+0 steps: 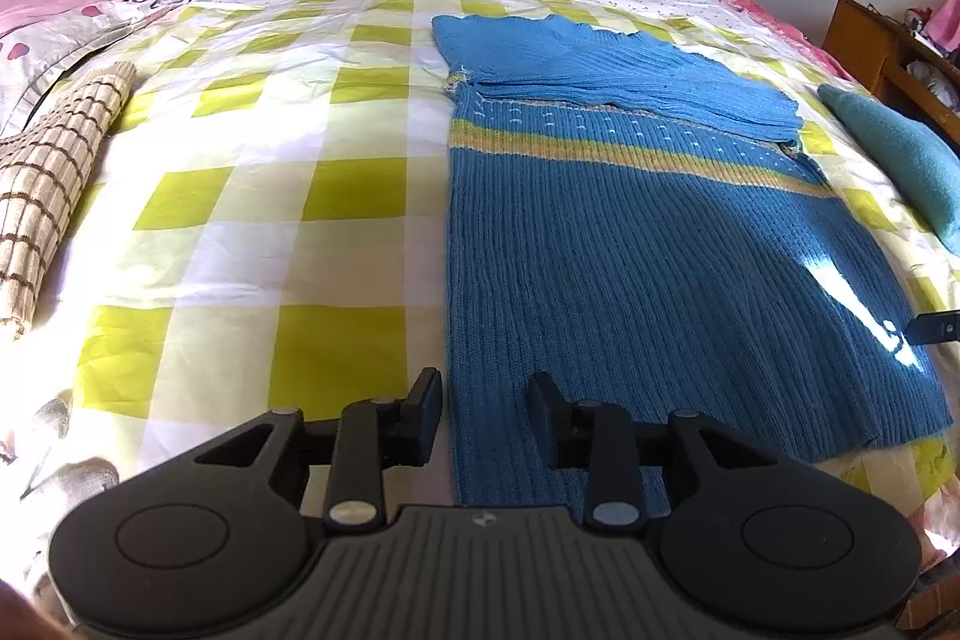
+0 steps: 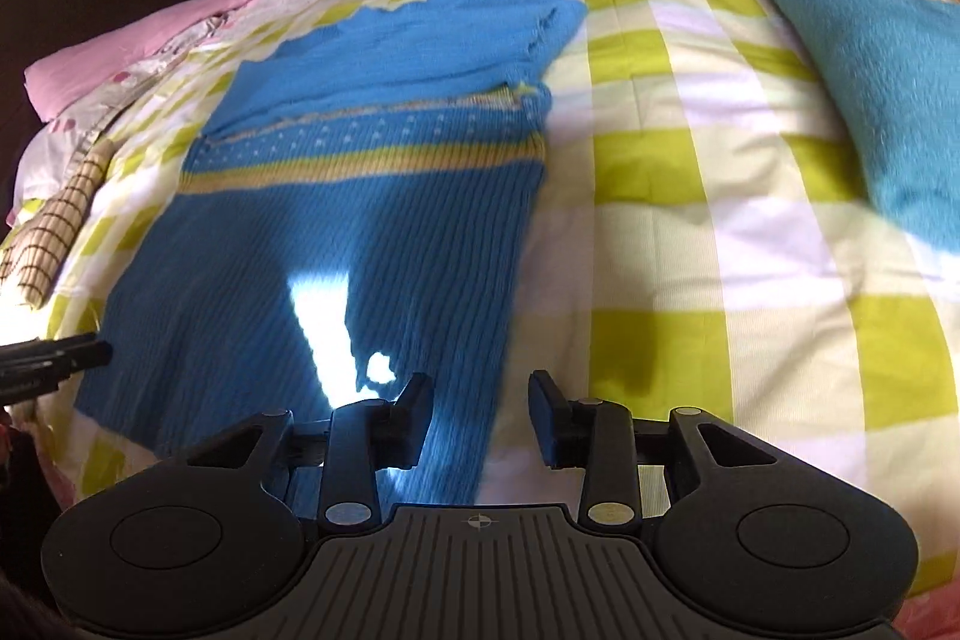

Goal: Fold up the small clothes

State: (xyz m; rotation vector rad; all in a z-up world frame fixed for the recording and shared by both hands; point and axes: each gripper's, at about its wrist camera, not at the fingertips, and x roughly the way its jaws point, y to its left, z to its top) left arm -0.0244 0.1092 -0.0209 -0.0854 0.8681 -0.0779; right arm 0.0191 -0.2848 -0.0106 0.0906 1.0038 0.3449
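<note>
I see a blue ribbed knit sweater with a yellow band and pale dots (image 1: 630, 244) lying flat on the bed's green-and-cream checked cotton cover (image 1: 252, 196). Its lighter blue upper part is folded down over the chest, ending just above the yellow band. A patch of sunlight falls on the lower ribbing.

My left gripper (image 1: 485, 403) hovers low over the sweater's near left edge, its fingers parted, with that edge lying beneath the gap and nothing pinched. My right gripper (image 2: 481, 409) sits over the sweater's near right edge, fingers likewise parted and clamping nothing; the left finger is above the knit, the right above the checked cover.

A tan plaid rolled cloth (image 1: 48, 196) lies well apart to the left, and a teal fuzzy folded garment (image 2: 888, 100) well apart to the right.
</note>
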